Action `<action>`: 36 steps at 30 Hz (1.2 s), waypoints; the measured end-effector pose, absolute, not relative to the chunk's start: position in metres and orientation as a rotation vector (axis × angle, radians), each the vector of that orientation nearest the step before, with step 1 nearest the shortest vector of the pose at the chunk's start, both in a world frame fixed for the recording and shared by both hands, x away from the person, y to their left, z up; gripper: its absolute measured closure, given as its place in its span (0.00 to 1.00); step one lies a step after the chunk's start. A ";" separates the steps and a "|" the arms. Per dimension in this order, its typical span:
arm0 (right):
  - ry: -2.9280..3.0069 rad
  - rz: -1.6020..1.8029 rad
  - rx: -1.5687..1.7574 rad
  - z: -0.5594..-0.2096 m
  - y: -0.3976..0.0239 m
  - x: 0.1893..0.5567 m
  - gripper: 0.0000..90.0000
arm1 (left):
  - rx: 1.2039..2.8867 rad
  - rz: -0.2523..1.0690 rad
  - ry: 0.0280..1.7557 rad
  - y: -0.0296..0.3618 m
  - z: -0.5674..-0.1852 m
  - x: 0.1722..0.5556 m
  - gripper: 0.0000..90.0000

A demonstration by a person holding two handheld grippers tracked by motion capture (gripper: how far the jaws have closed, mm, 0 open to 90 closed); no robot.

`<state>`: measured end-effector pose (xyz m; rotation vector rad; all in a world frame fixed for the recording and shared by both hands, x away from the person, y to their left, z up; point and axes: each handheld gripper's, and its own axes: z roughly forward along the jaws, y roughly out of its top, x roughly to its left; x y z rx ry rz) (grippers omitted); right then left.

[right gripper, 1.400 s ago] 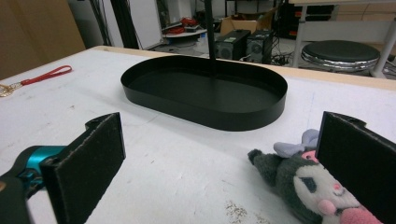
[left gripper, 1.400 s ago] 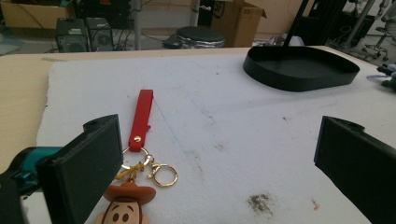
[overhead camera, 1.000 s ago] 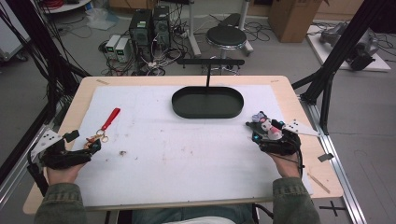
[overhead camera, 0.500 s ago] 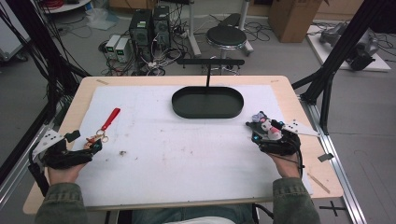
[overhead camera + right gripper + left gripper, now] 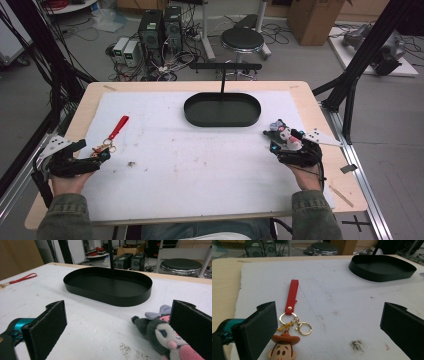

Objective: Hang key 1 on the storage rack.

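A keychain lies on the white mat at the left, with a red strap (image 5: 118, 127) (image 5: 292, 295), gold rings (image 5: 303, 328) and a cowboy-hat figure (image 5: 284, 348). My left gripper (image 5: 102, 154) (image 5: 329, 312) is open, and the figure lies just inside its left jaw. A small grey plush toy (image 5: 283, 135) (image 5: 156, 333) with a lilac bow and pink face lies at the right. My right gripper (image 5: 272, 141) (image 5: 117, 305) is open around it, and the right jaw hides part of the toy. A black oval tray (image 5: 222, 123) (image 5: 120, 300) stands empty at the back centre.
A thin black post with a crossbar (image 5: 222, 80) rises from the tray's far side. The white mat (image 5: 200, 165) covers most of the wooden table (image 5: 85, 107). A small dark speck (image 5: 131, 163) lies on the mat near the left gripper. A stool (image 5: 242, 39) and computers stand beyond the table.
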<state>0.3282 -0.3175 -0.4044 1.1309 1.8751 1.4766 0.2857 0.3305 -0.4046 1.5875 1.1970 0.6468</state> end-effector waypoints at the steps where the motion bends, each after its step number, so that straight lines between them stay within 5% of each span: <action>1: 1.875 1.477 1.128 -0.405 -0.318 0.329 0.00 | 1.588 0.647 1.197 0.330 -0.405 0.286 0.02; 36: 1.860 1.445 1.134 -0.405 -0.319 0.327 0.00 | 1.859 0.532 1.198 0.311 -0.372 0.377 0.02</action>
